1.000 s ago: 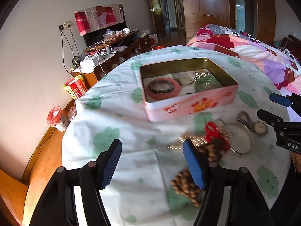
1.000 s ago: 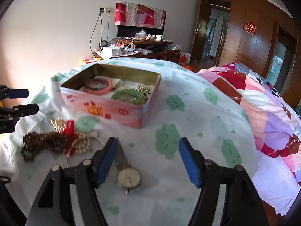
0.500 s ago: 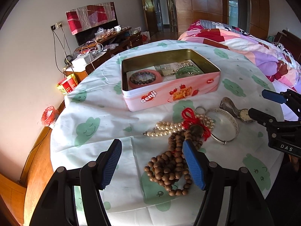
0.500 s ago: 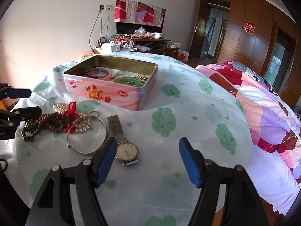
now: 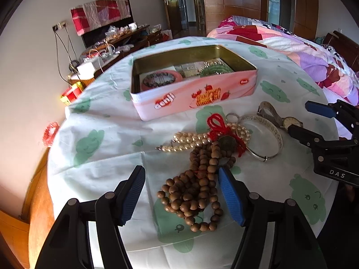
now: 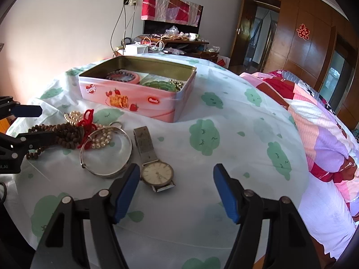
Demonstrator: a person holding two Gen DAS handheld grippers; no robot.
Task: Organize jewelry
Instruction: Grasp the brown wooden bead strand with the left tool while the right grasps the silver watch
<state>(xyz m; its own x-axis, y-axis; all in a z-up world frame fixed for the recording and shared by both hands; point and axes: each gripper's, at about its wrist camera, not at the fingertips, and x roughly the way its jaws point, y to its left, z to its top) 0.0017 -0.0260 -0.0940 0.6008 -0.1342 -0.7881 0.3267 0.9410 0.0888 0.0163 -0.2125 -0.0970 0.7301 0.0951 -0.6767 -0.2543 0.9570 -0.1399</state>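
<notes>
A pink biscuit tin (image 5: 193,94) (image 6: 136,98) stands open on the cloth-covered table, with a dark bead bracelet, a green bracelet and gold beads inside. In front of it lie a pearl necklace (image 5: 190,140), a red knotted cord (image 5: 215,125), a silver bangle (image 5: 269,134) (image 6: 107,152) and a wristwatch (image 6: 157,172). My left gripper (image 5: 181,192) is open, and the brown wooden bead strand (image 5: 193,192) lies on the cloth between its blue pads, untouched. My right gripper (image 6: 176,191) is open and empty, with the watch just beside its left finger.
The round table wears a white cloth with green cloud prints (image 6: 224,134). A bed with a patchwork quilt (image 6: 325,123) borders the right side. A cluttered TV cabinet (image 6: 170,40) stands behind, against the wall. Each gripper shows at the edge of the other's view.
My left gripper has come down and toward the wooden beads, which now sit between its fingers instead of beside the right one. The right gripper has barely shifted.
</notes>
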